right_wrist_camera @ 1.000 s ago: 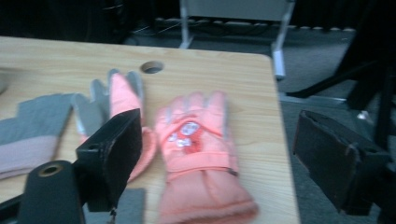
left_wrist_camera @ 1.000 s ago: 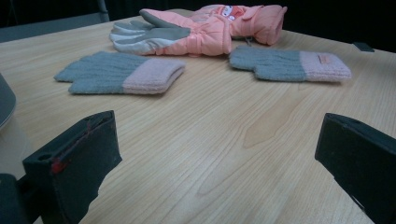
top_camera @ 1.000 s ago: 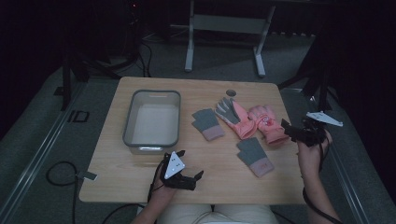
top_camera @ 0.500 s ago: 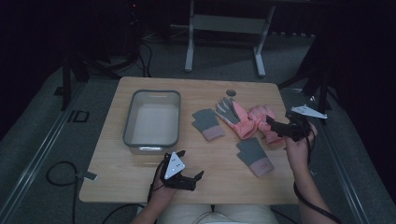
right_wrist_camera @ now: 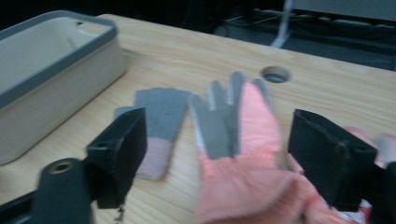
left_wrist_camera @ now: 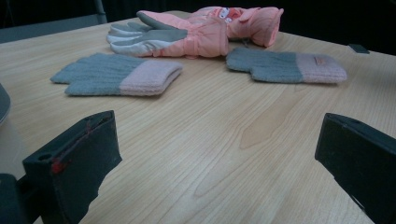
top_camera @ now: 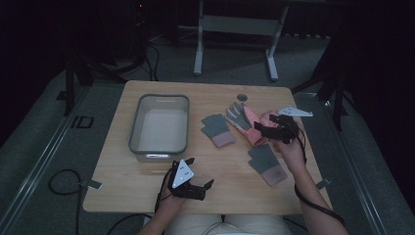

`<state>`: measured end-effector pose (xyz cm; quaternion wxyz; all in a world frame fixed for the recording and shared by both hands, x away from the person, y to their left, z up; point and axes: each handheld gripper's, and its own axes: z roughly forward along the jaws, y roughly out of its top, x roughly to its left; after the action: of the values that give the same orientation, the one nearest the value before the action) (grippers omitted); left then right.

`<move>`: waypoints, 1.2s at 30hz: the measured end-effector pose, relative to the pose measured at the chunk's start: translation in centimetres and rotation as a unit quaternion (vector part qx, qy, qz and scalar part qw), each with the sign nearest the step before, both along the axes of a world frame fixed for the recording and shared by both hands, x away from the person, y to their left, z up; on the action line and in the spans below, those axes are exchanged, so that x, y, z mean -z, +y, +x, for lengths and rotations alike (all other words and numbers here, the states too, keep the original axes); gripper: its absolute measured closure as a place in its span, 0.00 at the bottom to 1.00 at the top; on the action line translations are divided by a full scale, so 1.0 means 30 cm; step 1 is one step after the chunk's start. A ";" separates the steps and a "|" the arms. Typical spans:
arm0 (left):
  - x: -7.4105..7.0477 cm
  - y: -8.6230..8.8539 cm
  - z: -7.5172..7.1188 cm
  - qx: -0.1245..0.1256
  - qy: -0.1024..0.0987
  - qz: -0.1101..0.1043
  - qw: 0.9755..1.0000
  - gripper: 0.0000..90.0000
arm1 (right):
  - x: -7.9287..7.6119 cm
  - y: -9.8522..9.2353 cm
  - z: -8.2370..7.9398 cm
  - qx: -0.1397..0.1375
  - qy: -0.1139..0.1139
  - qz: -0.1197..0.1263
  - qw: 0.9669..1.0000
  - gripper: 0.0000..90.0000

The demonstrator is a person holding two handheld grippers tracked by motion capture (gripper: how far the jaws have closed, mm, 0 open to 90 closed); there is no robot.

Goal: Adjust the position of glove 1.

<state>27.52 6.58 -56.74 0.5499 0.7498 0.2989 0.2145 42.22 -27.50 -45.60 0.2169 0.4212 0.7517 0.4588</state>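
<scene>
The tub (top_camera: 159, 123) sits left of the pink glove (right_wrist_camera: 243, 154). The right gripper (right_wrist_camera: 219, 149), jaws apart and just closing, straddles that glove; it might snag the second pink glove (left_wrist_camera: 247, 21) touching it. Left gripper (left_wrist_camera: 219, 154) rests apart, empty.

Four gloves (top_camera: 218, 130), one bin (top_camera: 160, 127)

Grey-rimmed tub (top_camera: 159, 128) left on wooden table (top_camera: 147, 196), two grey knit gloves with pink cuffs (top_camera: 218, 129) (top_camera: 266, 164) lying flat, round hole (top_camera: 242, 97) near far edge.
</scene>
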 end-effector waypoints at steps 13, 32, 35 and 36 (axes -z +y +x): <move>0.000 0.003 0.001 0.003 0.000 -0.003 1.000 0.00 | 0.052 0.176 0.055 -0.056 -0.001 -0.037 0.998 0.49; 0.001 0.008 0.001 0.005 -0.001 -0.009 1.000 0.00 | 0.173 0.376 0.212 -0.089 0.080 -0.061 0.991 0.67; 0.001 0.008 0.000 0.006 0.000 -0.009 1.000 0.00 | 0.205 0.404 0.233 -0.091 0.079 -0.082 0.989 0.67; 0.001 0.008 0.000 0.006 0.000 -0.010 1.000 0.00 | 0.213 0.409 0.237 -0.092 0.078 -0.088 0.989 0.67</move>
<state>27.53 6.83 -56.77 0.5584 0.7462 0.2966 0.2086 49.33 -15.21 -52.00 0.1502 0.3644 0.8392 0.3748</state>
